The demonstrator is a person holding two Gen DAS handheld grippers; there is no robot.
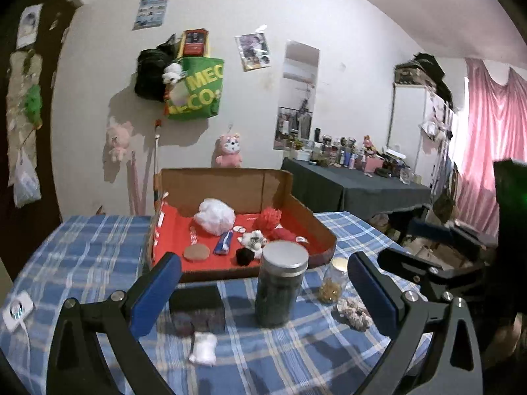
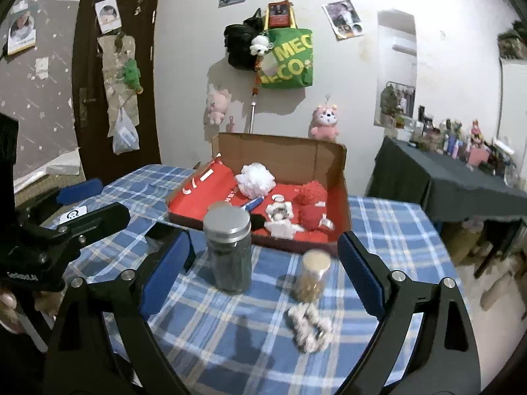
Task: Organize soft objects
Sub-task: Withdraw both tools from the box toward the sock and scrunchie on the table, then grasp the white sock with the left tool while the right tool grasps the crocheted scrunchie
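Note:
An open cardboard box (image 1: 324, 230) with a red lining stands on the checked tablecloth. It holds a white mesh puff (image 1: 215, 219), a red pompom (image 1: 270, 219), a black pompom (image 1: 245, 256) and a small white plush (image 1: 253, 240). In front of the box lie a beige scrunchie (image 2: 309, 327) and a white cotton wad (image 1: 204, 352). My left gripper (image 1: 263, 263) is open over the near table with nothing between its pads. My right gripper (image 2: 265, 243) is open and empty too, above the scrunchie (image 1: 354, 312).
A tall jar with a metal lid (image 1: 280, 289), a small cork-topped jar (image 2: 313, 276) and a black block (image 1: 197, 306) stand in front of the box. A power socket (image 1: 16, 309) lies at the table's left edge. A dark side table with bottles (image 1: 355, 184) stands at the right.

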